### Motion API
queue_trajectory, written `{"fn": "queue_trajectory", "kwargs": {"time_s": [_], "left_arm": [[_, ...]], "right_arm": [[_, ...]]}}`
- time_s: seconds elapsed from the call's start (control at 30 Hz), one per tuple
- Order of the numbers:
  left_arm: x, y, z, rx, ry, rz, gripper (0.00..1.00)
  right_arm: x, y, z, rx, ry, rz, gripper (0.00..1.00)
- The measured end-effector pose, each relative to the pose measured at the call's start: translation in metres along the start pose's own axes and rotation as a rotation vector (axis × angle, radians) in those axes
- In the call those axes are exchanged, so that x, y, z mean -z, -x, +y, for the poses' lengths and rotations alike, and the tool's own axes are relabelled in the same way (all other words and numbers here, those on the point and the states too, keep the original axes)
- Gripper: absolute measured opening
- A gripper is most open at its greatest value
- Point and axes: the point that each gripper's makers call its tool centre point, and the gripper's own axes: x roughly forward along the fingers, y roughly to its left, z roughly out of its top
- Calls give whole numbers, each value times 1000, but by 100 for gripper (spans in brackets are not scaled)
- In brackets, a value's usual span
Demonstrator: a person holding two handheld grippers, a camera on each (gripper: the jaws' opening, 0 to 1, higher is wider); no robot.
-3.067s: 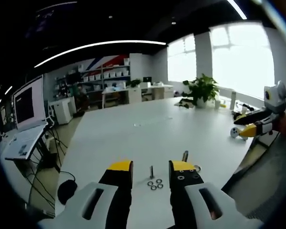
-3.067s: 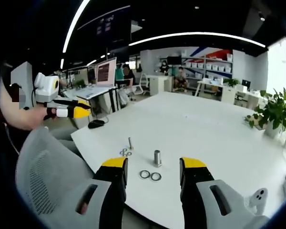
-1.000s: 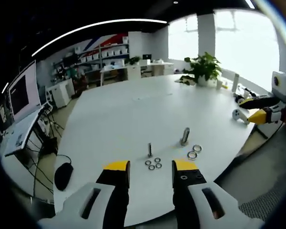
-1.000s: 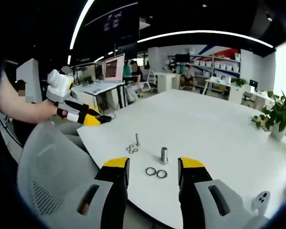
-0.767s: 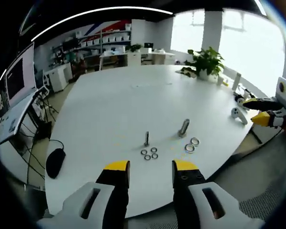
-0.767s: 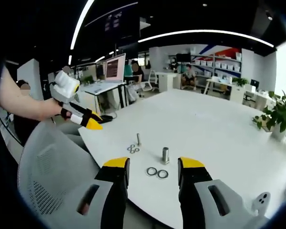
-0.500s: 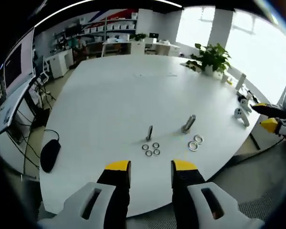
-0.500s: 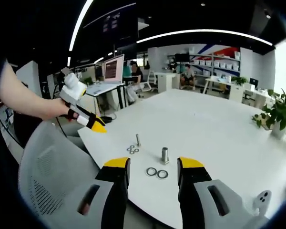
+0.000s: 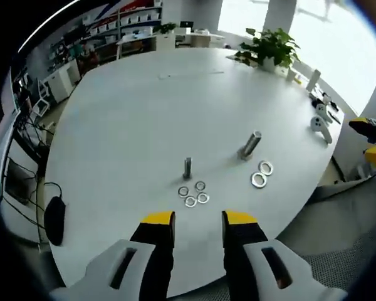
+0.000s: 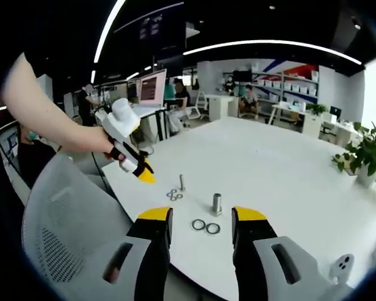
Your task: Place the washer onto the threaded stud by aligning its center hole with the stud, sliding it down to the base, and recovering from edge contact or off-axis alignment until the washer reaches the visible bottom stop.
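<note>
A large white desk (image 9: 144, 106) with a rounded edge carries everything; it stands in an open office with dark ceiling, curved light strips and bright windows. In the left gripper view, a black mouse (image 9: 54, 219) lies at the desk's left edge. Nearer the middle a thin threaded stud (image 9: 187, 167) stands upright, with four small washers (image 9: 193, 194) clustered just in front of it. To their right a thicker stud (image 9: 250, 145) stands upright, and two larger washers (image 9: 262, 174) lie flat, touching each other, just beside its base. A white controller (image 9: 320, 126) rests near the desk's right edge, and a potted plant (image 9: 267, 45) sits at the far side. The left claw (image 9: 197, 221) hovers above the desk's near edge, jaws apart, holding nothing.

In the right gripper view, a grey mesh chair (image 10: 69, 213) stands left of the desk, shelves and monitors behind. The right claw (image 10: 200, 216) hangs over the desk's near edge, jaws wide and empty, the larger washers lying between them.
</note>
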Motion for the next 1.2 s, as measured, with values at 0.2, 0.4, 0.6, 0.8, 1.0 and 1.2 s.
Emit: {"fn": "queue_trajectory", "kwargs": {"time_s": [0.2,0.4,0.6,0.8,1.0,1.2], "left_arm": [[5,-15,2,3,36,38,26],[8,-29,7,-8,49,72,24],[11,-42,13,-18,144,70,23],[13,-54,18,-40,183,79,21],[6,-65,19,-58,125,100,21],[6,-75,19,-67,91,131,21]], "right_arm": [[1,0,0,-3,6,5,38],[2,0,0,-5,14,10,37],[3,0,0,-4,16,11,37],[4,0,-1,-1,18,17,37],[5,1,-4,12,11,16,36],[6,0,-5,13,15,22,36]]}}
